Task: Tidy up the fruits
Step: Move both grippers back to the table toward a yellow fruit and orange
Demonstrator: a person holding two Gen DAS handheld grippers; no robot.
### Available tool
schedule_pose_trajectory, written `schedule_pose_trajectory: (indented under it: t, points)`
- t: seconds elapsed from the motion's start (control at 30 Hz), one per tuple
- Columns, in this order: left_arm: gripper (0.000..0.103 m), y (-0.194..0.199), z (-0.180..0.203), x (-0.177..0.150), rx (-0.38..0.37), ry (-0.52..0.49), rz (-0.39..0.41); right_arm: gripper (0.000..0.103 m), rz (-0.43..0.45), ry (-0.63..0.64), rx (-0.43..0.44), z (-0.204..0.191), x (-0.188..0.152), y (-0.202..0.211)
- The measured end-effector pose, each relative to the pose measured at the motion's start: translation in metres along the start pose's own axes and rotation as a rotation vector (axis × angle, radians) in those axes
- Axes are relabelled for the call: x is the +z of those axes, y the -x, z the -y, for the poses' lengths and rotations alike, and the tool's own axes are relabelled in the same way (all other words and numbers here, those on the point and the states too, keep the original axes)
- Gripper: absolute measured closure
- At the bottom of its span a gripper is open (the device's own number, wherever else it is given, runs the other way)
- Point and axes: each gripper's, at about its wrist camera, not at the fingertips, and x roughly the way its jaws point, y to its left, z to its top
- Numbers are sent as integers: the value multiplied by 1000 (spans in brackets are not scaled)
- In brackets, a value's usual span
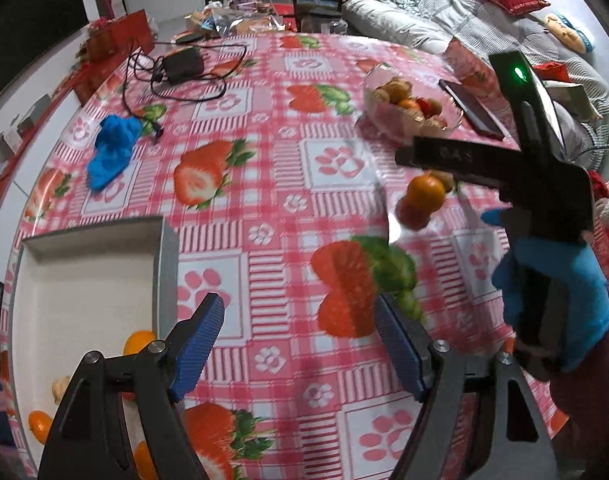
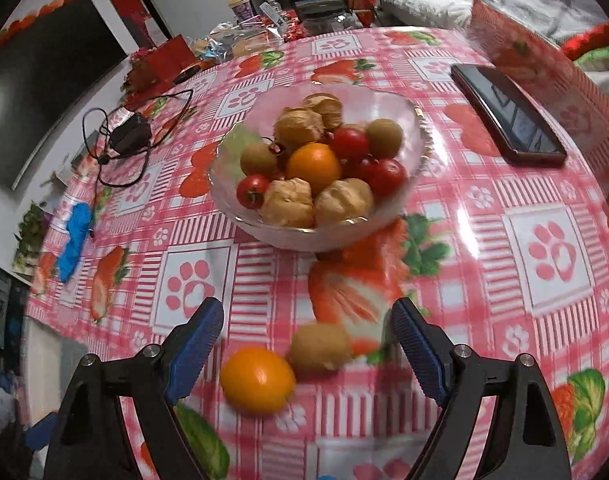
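Right wrist view, item list.

- Right hand-held gripper [image 2: 306, 322]: released, jaws spread wide, nothing between the pads. It hangs low over the tabletop [image 2: 504, 320], pointing toward the far side.
- Loose orange [image 2: 258, 380]: on the tabletop, near, lying between the spread fingers and slightly left of their midline. Round, no long axis to speak of.
- Loose brown fruit [image 2: 320, 346]: just beside the orange, on its far right, close to touching it; slightly oval, long axis roughly left to right. Motion blur hides whether the two actually meet.
- Glass bowl [image 2: 420, 128]: farther along the same line, holding mixed fruit: walnuts, small red tomatoes, an orange, brown-green round fruit.
- Phone [image 2: 508, 120]: far right, flat on the cloth.

Left wrist view.

- Left hand-held gripper [image 1: 300, 344]: released, empty, over bare cloth.
- White tray [image 1: 88, 280]: near left, with a few oranges at its near end.
- The loose pair shows far right here, under the right tool held by a blue-gloved hand [image 1: 560, 304].

Judgement: the right hand-held gripper is much the nearer to the loose fruit and already straddles the orange; a short descent and a closing should take it. The tray lies on the left side.
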Motion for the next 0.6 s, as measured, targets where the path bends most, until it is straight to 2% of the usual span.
schedule_pose_trajectory:
  t: [0.03, 0.07, 0.1, 0.13, 0.23, 0.43, 0.6]
  points:
    - [23, -1, -2, -3, 1, -1, -4, 19, 7, 29, -16, -6, -1, -1]
    - [23, -2, -2, -4, 2, -1, -6, 36, 14, 59, -27, -11, -3, -2]
    - [23, -2, -3, -5, 4, 1, -6, 48, 16, 90, -31, -15, -5, -1]
    - [23, -3, -4, -7, 2, 4, -6, 52, 17, 124, -36, -20, -9, 0]
    - [23, -4, -3, -11, -11, 10, -11, 56, 1, 168, 5, -28, -24, 6]
    - [23, 0, 2, -22, -6, 0, 3, 56, -26, 235, 47, -38, -70, 30]
    - [23, 3, 1, -34, -3, 11, 4, 56, -46, 241, 76, -36, -107, 54]
